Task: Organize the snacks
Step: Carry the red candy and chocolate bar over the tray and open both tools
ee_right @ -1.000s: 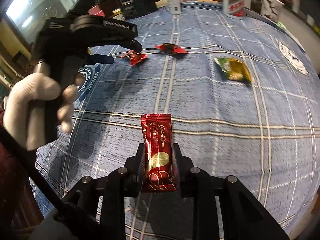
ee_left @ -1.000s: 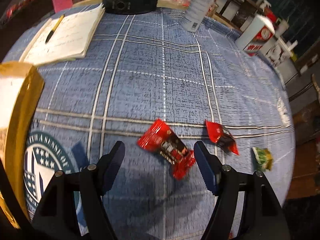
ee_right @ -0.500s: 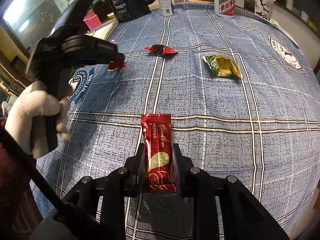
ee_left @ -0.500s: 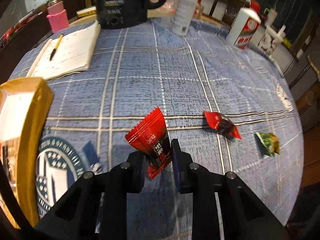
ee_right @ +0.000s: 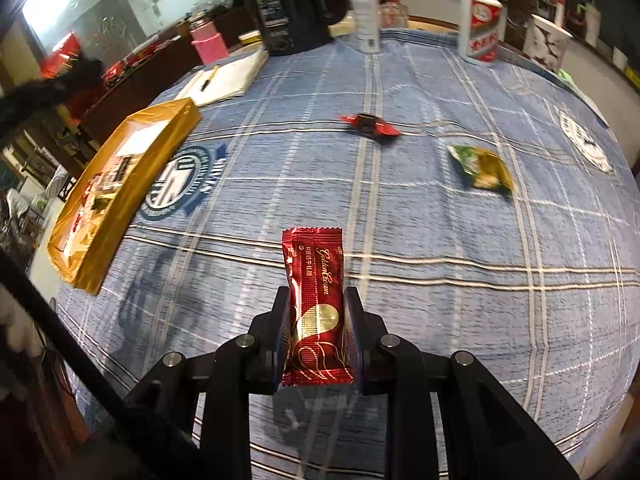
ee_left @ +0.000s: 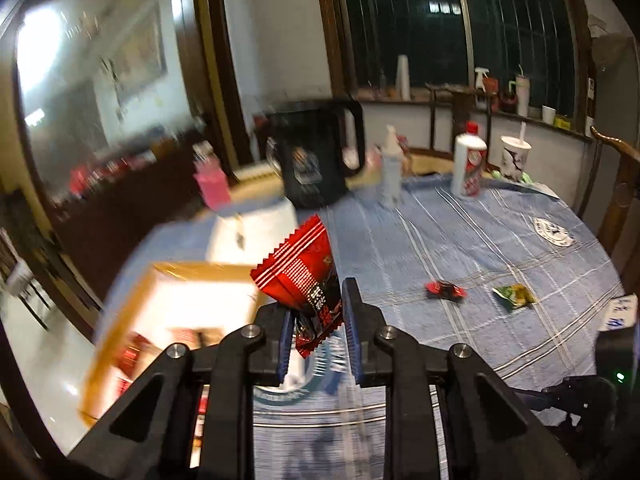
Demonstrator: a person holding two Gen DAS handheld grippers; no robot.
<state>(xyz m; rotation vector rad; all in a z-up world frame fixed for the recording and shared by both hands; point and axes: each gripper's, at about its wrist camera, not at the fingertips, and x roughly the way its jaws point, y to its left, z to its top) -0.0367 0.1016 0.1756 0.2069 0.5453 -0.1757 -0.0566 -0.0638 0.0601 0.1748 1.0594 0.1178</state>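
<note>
We are gripping a red packet (ee_left: 308,280) in the left claw (ee_left: 316,332) and a red bar (ee_right: 316,304) in the right claw (ee_right: 318,328), both clamped, with some snacks in the gold box (ee_right: 160,136) and two lying loose on the desk (ee_right: 440,280).

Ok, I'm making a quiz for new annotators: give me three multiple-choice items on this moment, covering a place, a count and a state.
1. Where does the gold box sit relative to the green snack packet?
A. far left of it
B. right of it
C. under it

2. How many snack packets lie loose on the blue tablecloth?
A. none
B. two
C. five

3. What is the right gripper doing?
A. open, empty
B. shut on the red-and-gold packet
C. resting in the box

Answers: 1 A, the box sits at the table's left edge. 2 B, only the small red packet and the green one lie there. 3 B, the jaws pinch the packet's sides.
</note>
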